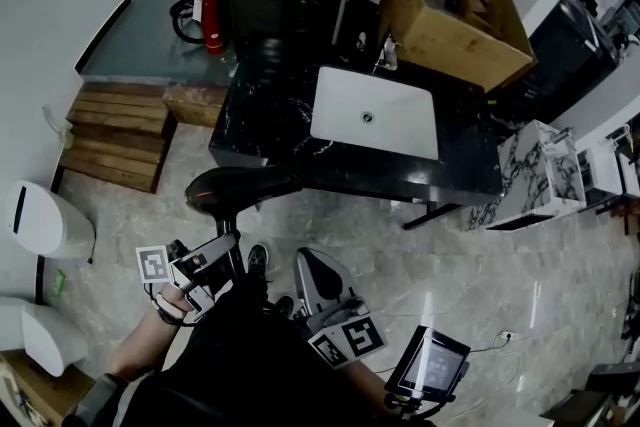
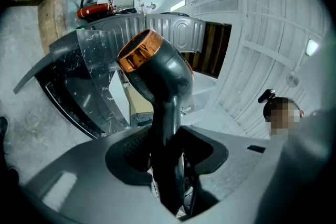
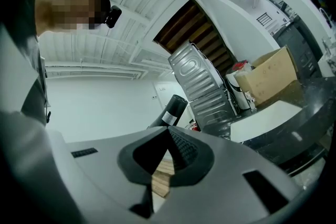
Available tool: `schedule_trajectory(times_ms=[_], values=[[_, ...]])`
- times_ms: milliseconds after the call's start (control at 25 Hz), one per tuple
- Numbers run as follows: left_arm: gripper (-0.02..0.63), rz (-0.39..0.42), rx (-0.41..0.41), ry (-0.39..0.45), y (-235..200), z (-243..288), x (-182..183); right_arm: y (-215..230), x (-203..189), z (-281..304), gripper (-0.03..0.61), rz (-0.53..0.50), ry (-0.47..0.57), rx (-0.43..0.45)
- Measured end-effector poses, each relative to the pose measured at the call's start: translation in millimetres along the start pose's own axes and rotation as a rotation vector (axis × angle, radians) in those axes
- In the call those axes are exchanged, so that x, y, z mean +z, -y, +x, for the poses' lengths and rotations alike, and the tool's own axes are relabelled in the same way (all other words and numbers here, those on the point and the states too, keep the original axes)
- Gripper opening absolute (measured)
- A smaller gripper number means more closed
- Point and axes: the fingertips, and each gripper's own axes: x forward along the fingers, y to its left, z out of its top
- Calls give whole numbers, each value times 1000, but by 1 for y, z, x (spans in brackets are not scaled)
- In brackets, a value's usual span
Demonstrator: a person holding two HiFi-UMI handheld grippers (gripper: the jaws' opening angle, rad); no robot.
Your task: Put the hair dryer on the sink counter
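- The left gripper [image 2: 167, 144] clamps its jaws on the handle of the hair dryer [image 2: 157, 71], held in the air near the corner of the black sink counter [image 1: 470, 165], not yet on it.
- The right gripper [image 3: 167, 136] has its jaws closed together, holding nothing.
- The dryer looks rigid, smooth and top-heavy. The handle seems the surest hold, though the barrel may swing.
- Only the head view shows the white basin [image 1: 375, 110] and the free counter beside it. Only the left gripper view shows the copper nozzle ring [image 2: 137, 51] and the grip itself.

Ahead I see a tilted cardboard box [image 1: 455, 15], a red fire extinguisher [image 1: 212, 15], and a wooden pallet [image 1: 118, 135] on my left.
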Motion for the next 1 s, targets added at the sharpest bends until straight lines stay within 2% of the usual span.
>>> schedule_trajectory(times_ms=[320, 560, 1000], values=[[173, 3, -13, -31, -18, 31, 45, 31, 9, 46, -5, -11, 0, -38], [173, -2, -24, -49, -31, 47, 92, 45, 20, 96, -5, -26, -2, -52], [173, -5, -43, -50, -48, 45, 160, 47, 26, 167, -5, -46, -13, -65]])
